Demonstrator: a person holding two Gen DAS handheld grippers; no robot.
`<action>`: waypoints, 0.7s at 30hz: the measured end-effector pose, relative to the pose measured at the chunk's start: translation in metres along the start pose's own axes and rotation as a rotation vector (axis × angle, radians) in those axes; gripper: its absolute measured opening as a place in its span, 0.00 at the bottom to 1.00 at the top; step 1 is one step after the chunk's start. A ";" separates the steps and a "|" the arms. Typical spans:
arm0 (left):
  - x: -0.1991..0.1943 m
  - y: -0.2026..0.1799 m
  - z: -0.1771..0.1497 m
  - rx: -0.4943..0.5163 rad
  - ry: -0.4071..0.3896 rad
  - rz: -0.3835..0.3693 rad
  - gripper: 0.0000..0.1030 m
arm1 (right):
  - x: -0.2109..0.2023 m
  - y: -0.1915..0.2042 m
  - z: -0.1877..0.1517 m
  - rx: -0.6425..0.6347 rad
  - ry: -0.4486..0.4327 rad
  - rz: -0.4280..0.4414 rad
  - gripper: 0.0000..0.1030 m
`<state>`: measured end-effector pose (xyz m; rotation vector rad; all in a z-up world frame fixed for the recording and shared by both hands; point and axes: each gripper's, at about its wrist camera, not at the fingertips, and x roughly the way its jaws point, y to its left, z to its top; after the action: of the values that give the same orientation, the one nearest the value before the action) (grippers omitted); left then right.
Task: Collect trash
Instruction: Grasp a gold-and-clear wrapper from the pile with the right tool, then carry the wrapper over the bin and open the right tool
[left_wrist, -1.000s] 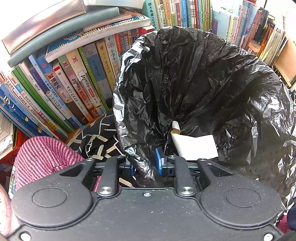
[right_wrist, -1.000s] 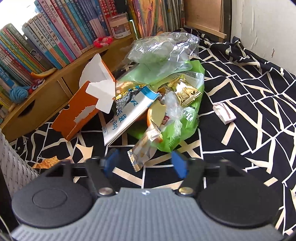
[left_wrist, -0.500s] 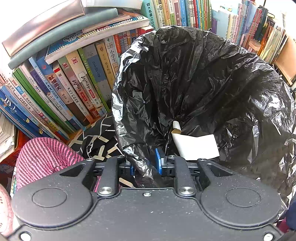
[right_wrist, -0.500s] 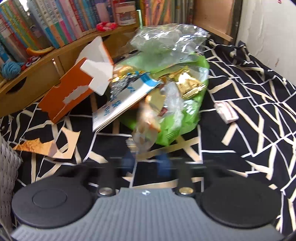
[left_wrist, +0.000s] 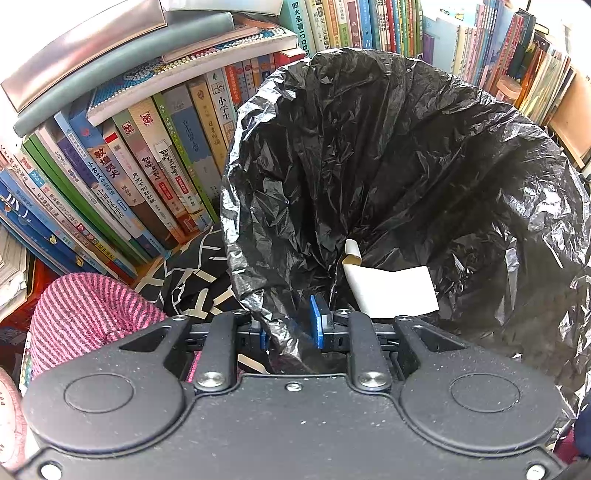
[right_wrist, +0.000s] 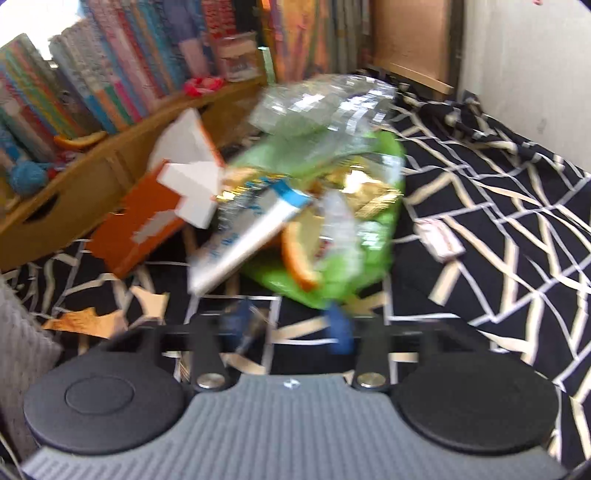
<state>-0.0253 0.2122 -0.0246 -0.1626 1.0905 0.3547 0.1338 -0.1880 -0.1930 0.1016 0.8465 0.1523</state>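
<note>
A black trash bag (left_wrist: 388, 166) stands wide open in the left wrist view, with a white piece of paper (left_wrist: 391, 291) inside. My left gripper (left_wrist: 288, 328) is shut on the bag's near rim. In the blurred right wrist view a trash pile lies on black patterned cloth (right_wrist: 480, 221): a green bag (right_wrist: 332, 288), clear plastic (right_wrist: 325, 110), a blue-white wrapper (right_wrist: 251, 240) and an orange box (right_wrist: 147, 229). My right gripper (right_wrist: 288, 326) hovers just before the pile, its fingers apart. A silvery scrap (right_wrist: 251, 332) smears beside the left finger.
Rows of books (left_wrist: 147, 166) lean behind the bag; a pink striped fabric (left_wrist: 88, 310) sits at lower left. A wooden shelf (right_wrist: 92, 173) edges the cloth. A small white packet (right_wrist: 439, 240) and torn brown paper (right_wrist: 88, 323) lie loose. A grey woven surface (right_wrist: 22, 350) stands at the left.
The right gripper's fingers narrowed around the small silvery wrapper, then spread wider; the view pushed toward the pile and blurred. The left gripper and bag have barely shifted.
</note>
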 end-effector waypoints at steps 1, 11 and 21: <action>0.000 0.000 0.000 -0.001 0.001 -0.001 0.20 | 0.001 0.005 0.000 -0.017 0.004 0.014 0.69; 0.002 0.000 0.000 -0.002 0.003 0.001 0.20 | 0.017 0.036 -0.018 -0.147 0.104 0.074 0.80; 0.001 0.000 0.000 -0.008 0.003 -0.005 0.20 | -0.001 0.031 -0.008 -0.106 0.051 0.035 0.22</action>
<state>-0.0252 0.2126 -0.0259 -0.1730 1.0919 0.3540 0.1243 -0.1571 -0.1933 0.0128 0.8860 0.2336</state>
